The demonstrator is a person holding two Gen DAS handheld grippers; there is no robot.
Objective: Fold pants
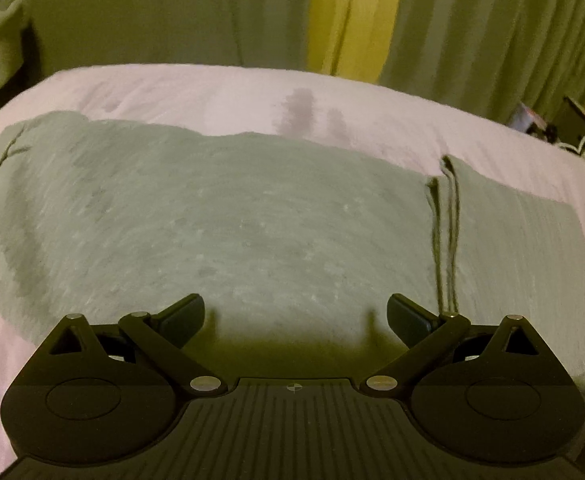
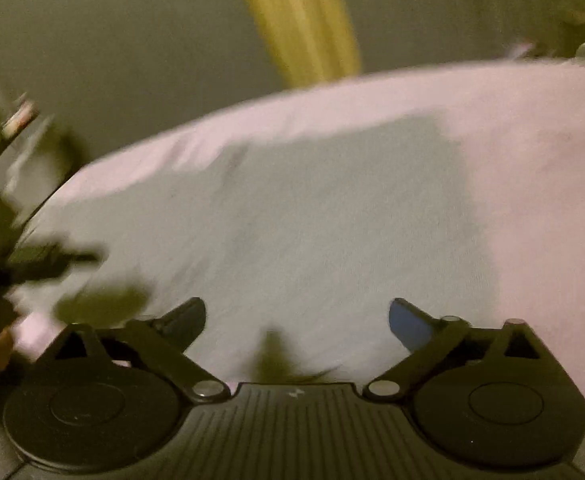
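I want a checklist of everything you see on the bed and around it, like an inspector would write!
Surface: pale pink bed cover, wrinkled.
Job's things: grey-green soft pants lying flat, a folded edge at their right.
Clutter: nothing seen on the bed.
Grippers: left hand-held gripper open, empty; right hand-held gripper open, empty, above the pants.
Cables: nothing seen.
Surroundings: green curtains with a yellow strip; blurred items at the edges.
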